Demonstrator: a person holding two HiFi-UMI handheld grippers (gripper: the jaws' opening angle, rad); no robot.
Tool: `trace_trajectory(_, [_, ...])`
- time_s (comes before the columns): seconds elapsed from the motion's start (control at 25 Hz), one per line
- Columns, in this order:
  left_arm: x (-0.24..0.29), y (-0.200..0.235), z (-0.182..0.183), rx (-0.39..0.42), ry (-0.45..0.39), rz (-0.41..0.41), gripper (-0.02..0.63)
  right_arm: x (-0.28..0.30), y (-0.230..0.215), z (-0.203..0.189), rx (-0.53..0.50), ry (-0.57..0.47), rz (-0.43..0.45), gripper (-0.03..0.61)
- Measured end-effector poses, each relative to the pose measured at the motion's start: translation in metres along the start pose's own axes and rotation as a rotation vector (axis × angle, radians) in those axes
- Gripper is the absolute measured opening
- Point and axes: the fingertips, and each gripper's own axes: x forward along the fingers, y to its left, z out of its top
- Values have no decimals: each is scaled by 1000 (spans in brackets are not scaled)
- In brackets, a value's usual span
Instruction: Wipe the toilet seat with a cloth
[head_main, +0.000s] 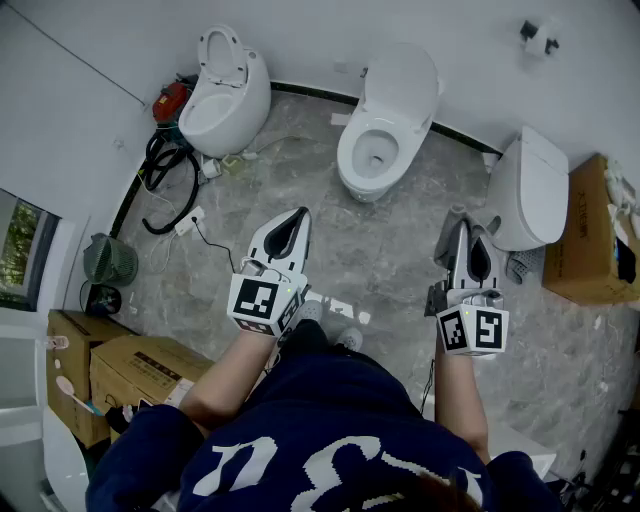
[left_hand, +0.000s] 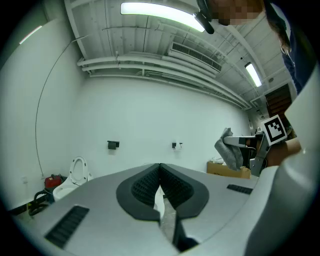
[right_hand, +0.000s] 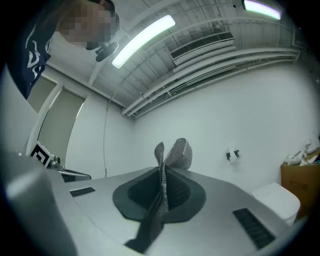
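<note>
Three white toilets stand along the far wall: a left toilet (head_main: 225, 98) with its lid raised, a middle toilet (head_main: 380, 125) with lid up and bowl showing, and a right toilet (head_main: 530, 188) with its lid closed. My right gripper (head_main: 463, 232) is shut on a grey cloth (right_hand: 172, 156), whose folded end sticks up past the jaws. It hangs over the floor, short of the middle and right toilets. My left gripper (head_main: 295, 222) is shut and holds nothing, with its pads (left_hand: 150, 182) pressed together. The cloth (left_hand: 227, 152) also shows in the left gripper view.
Black hoses (head_main: 165, 185) and a red device (head_main: 170, 100) lie by the left toilet. A green round object (head_main: 108, 260) and cardboard boxes (head_main: 110, 375) sit at the left, another box (head_main: 595, 235) at the right. A grey rag (head_main: 520, 266) lies beside the right toilet.
</note>
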Motion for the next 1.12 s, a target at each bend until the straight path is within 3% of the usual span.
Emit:
trace_trajectory(0.2, [2, -7, -6, 3, 17, 3, 11, 1, -2, -3, -18, 13, 15, 23])
trace_trajectory(0.72, [19, -2, -4, 17, 25, 37, 11, 8, -25, -1, 85, -31, -11, 25])
trace_trajectory(1.12, [76, 36, -18, -17, 58, 51, 11, 68, -43, -18, 105, -15, -19, 26])
